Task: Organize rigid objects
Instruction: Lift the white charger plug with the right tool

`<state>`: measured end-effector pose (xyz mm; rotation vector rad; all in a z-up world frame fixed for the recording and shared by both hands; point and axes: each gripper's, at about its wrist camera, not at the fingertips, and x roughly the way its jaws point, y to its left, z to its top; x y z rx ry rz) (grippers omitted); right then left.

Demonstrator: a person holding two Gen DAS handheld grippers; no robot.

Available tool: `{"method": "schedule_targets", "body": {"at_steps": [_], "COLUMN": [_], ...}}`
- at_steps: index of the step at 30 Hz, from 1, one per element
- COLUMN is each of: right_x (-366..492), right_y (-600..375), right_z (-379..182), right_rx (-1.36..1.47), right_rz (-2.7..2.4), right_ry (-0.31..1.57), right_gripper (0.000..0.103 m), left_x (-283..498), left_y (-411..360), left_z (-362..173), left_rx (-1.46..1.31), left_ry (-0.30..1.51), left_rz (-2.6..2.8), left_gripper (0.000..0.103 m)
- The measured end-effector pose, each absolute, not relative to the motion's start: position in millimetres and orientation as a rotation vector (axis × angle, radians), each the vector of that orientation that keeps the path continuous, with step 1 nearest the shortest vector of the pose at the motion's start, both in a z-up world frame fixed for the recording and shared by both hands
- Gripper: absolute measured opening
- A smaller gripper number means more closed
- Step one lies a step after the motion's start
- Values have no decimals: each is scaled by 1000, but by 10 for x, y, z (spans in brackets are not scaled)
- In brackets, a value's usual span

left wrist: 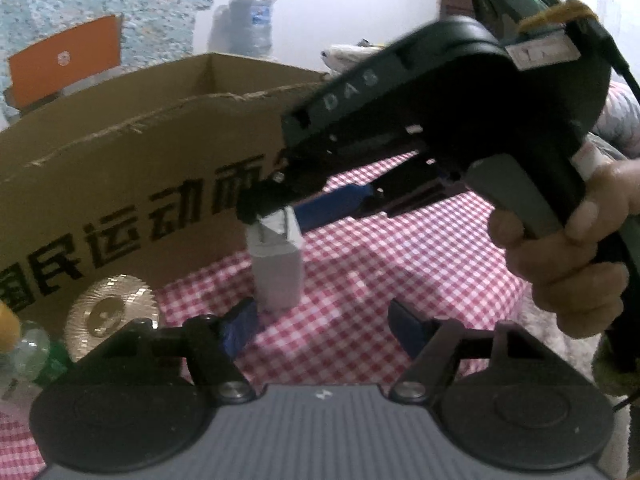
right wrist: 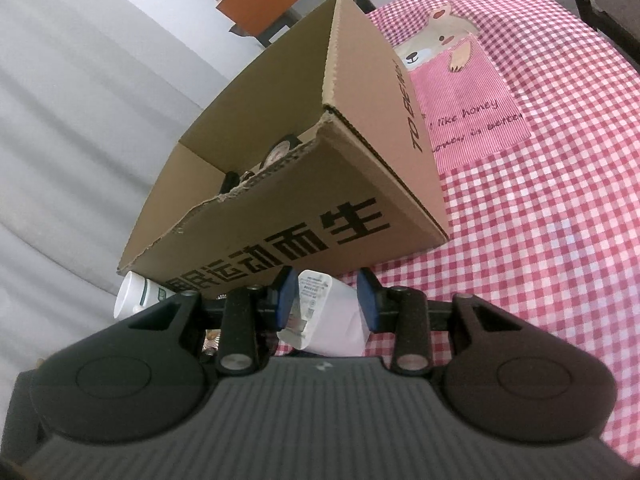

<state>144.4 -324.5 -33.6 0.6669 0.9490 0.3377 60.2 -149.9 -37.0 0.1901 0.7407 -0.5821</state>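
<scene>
Cardboard made up the box point(right wrist: 304, 184), which stood open-topped on the red-and-white checked cloth point(right wrist: 540, 240); its near wall carried large black characters and its top edge was torn ragged; inside, past that edge, showed a round dial-like face point(right wrist: 278, 152) and some dark pieces that I could not identify; the rest of its inside was hidden by the wall.

White and small, the block point(left wrist: 276, 264) stood upright on the cloth just in front of the box; in the right wrist view it sat between the blue pads point(right wrist: 286, 300) of the right gripper point(right wrist: 326, 300), its printed label turned to the left pad; the left pad lay against it, while a thin gap seemed to show at the right pad, so I could not tell whether the jaws were pinching it; in the left wrist view the right gripper point(left wrist: 272, 204) reached over the top of the block, held in a hand point(left wrist: 568, 256).

Spread wide were the jaws of the left gripper point(left wrist: 324, 328), with nothing between them; they hung low over the cloth, near the block.

Beside the box's left corner lay a gold ridged disc point(left wrist: 112, 312) and, just beside it, a clear bottle point(left wrist: 28, 348); a white-capped tube point(right wrist: 138, 294) rested against the box's front; a bear patch point(right wrist: 456, 80) lay on the cloth to the box's right.
</scene>
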Motion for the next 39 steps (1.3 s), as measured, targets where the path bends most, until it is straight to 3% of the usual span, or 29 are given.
{"method": "schedule_targets", "body": {"at_steps": [10,12,18,39], "right_x": [1391,1369,1293,737], "right_y": [-3328,-3338,-3378,-3504], "right_z": [-342,-345,-348,-307], "right_rx": [734,746,770,831], "right_rz": [335,335,330,291], "right_ry": [953,956,964,981], "right_gripper": [34,34,34,34], "left_x": [798,812,856,710], "left_y": [-1505,-1542,-1555,-1623], "left_z": [-349,-346,-339,-309], "left_rx": [196,202,175,223], "left_ry": [727,721,730,780], "left_rz": [-477,-469,-450,-519], "left_gripper": [57,46,29,31]}}
